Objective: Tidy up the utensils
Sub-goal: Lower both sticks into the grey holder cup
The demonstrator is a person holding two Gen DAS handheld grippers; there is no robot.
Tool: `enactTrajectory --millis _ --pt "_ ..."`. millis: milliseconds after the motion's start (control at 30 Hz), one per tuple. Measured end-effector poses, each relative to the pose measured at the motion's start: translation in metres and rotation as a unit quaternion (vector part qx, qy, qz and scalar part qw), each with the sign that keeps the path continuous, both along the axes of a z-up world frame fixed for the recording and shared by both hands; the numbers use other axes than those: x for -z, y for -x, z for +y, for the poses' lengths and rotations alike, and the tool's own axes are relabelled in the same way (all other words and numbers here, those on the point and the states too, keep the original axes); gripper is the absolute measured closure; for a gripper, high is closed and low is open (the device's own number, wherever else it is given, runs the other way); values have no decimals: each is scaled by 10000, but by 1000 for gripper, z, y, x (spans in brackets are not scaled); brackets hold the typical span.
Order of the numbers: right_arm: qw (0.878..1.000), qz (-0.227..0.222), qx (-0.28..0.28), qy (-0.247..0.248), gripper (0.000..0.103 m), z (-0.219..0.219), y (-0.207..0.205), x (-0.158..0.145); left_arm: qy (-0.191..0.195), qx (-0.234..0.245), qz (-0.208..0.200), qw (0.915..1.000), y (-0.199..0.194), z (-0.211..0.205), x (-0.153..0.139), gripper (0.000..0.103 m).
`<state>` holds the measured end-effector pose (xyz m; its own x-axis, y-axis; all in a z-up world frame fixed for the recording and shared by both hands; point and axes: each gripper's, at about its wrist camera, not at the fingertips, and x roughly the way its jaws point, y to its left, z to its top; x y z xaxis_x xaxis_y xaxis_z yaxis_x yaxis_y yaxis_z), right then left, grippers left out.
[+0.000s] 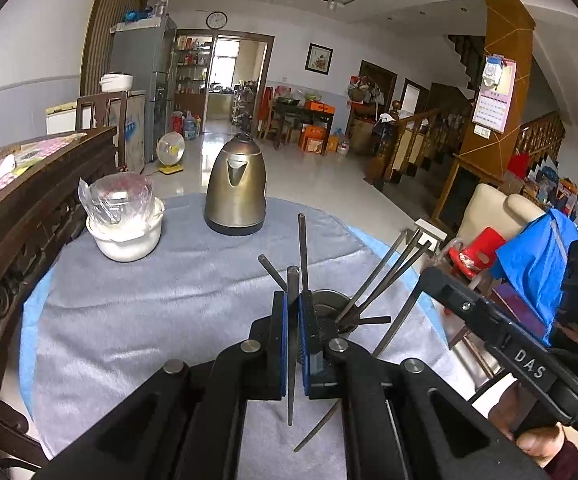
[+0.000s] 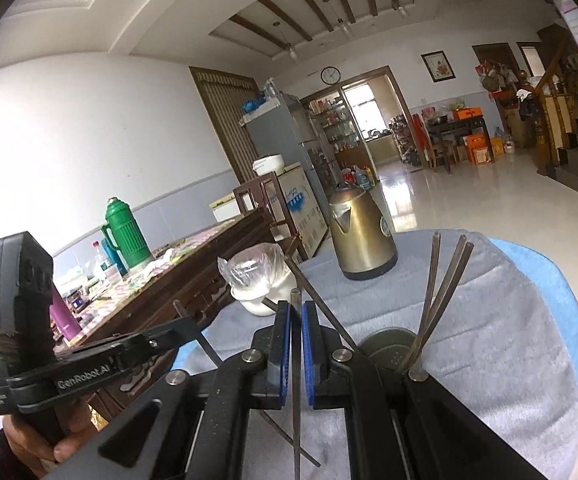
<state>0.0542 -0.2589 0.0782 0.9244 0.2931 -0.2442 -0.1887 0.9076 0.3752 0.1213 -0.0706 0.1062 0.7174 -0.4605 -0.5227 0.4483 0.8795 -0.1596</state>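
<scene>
Left gripper clamped on one chopstick | right gripper likewise (own chopstick) | metal holder on grey-clothed surface, more chopsticks inside | kettle beyond

- Chopsticks: dark, slim, squared metal-looking sticks, matte grey-brown.
- Holder cup: round, dull metal, perforated floor visible in the right wrist view; stands upright on the grey cloth, near its front edge.
- Three chopsticks stand in the cup, leaning against its rim and fanning upward and apart at the tops.
- One chopstick is pinched upright between blue pads, its tip pointing down above the cloth.
- A second chopstick is likewise clamped vertical between blue pads.
- More sticks splay out from the cup area; how each rests cannot be made out.
</scene>
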Motion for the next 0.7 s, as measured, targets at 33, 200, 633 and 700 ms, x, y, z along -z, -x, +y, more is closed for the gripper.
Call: enactTrajectory --millis 33,200,633,700 --pt "10000 -21 4 -3 97 -1 1 -2 -14 -3 4 10000 0 -1 -1 97" --pt "10000 -97 10 7 97 -1 1 -9 -133 -17 -108 9999 1 -6 -6 97" --pt "9992 -342 135 136 97 -10 0 -40 -273 43 -257 9993 -10 -19 -25 97" --pt "9989 -399 169 180 97 -12 0 -48 -269 65 -301 9992 -12 -22 -29 97"
